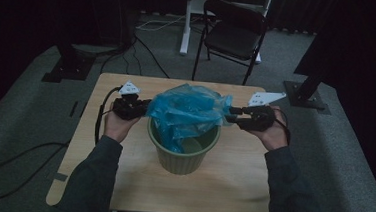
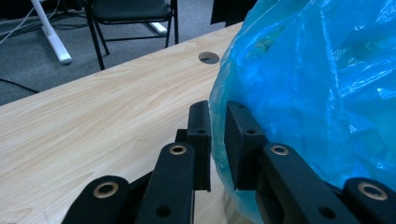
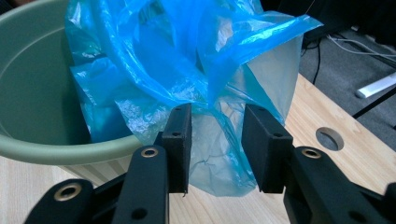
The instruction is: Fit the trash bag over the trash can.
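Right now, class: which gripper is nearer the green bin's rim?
Right. The right gripper hangs beside the green bin rim, jaws open around the blue bag; the left gripper pinches it farther out.

A translucent bright blue plastic bag sits crumpled in a pale sage-green bin with faint vertical ribbing on its wall. Under the bin, the table is light wood with a wavy grain, and beyond the bin stands a black folding chair on grey carpet. Either side of the bin, the left gripper and right gripper are matt black with small brass-coloured rivets, held by a person in dark grey-blue sleeves.
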A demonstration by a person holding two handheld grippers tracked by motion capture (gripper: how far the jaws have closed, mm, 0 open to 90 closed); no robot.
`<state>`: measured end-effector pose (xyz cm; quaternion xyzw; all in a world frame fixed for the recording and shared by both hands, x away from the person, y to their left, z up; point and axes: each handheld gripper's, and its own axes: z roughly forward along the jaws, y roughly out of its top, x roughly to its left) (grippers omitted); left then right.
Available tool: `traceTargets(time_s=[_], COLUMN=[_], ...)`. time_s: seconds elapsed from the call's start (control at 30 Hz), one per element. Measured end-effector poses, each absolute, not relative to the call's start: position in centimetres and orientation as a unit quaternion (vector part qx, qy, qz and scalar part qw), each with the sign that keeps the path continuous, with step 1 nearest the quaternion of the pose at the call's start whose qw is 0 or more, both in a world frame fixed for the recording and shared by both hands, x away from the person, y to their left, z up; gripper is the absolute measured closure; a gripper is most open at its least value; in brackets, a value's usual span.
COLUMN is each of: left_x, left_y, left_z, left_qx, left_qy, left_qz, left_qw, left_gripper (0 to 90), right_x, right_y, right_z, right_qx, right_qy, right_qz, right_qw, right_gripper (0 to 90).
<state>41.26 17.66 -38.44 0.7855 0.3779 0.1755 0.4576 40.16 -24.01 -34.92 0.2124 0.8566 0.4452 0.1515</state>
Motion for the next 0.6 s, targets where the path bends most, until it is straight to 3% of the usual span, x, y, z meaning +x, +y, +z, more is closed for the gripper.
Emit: traceTargets(time_s=[0.43,0.5,0.6], left_x=[41.4,41.6,41.7], left_y=[17.3,17.3,17.2], left_z=[-38.1,-38.1,-38.2], left_qx=[0.784,0.784,0.784], left_qy=[0.376,0.376,0.377], left_qz=[0.181,0.181,0.179], left_qw=[0.459,0.459,0.459], left_gripper=[78.9,78.9,78.6], right_x=[40.4,40.7,41.2], right_y=[-24.3,-23.9,-23.2], right_z=[-34.3,-34.2,-34.1], right_qx=[0.22,0.225,0.235], right_qy=[0.842,0.84,0.838], right_qz=[0.469,0.469,0.462], right_qw=[0.15,0.154,0.168], right_gripper=[59.3,64.5,80.8])
